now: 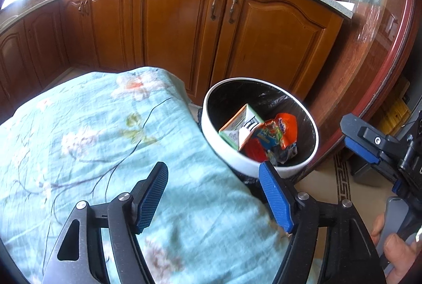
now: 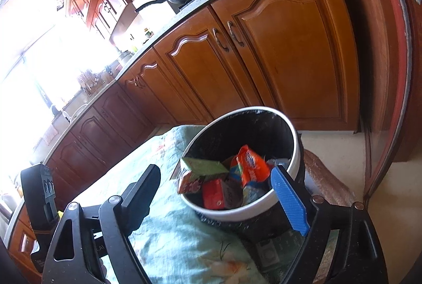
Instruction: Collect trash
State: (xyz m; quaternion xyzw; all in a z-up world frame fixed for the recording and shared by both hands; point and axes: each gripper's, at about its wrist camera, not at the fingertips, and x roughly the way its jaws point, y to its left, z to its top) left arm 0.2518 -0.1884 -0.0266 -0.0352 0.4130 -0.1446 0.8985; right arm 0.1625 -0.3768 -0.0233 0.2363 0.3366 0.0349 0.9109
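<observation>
Trash bin [image 2: 245,212]: white rim, black liner, beside floral cloth [image 1: 105,141]; holds carton [image 1: 238,125], orange wrapper [image 1: 283,131].
Right hand-held gripper [image 2: 215,198]: jaws wide, empty, bin directly ahead, nearer.
Left hand-held gripper [image 1: 213,198]: jaws wide, empty, over cloth; bin ahead-right.
Loose trash: none visible.

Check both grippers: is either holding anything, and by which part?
Nothing is held. The left gripper and right gripper are both open and empty; the wrappers and cartons lie inside the white-rimmed, black-lined round trash bin.
</observation>
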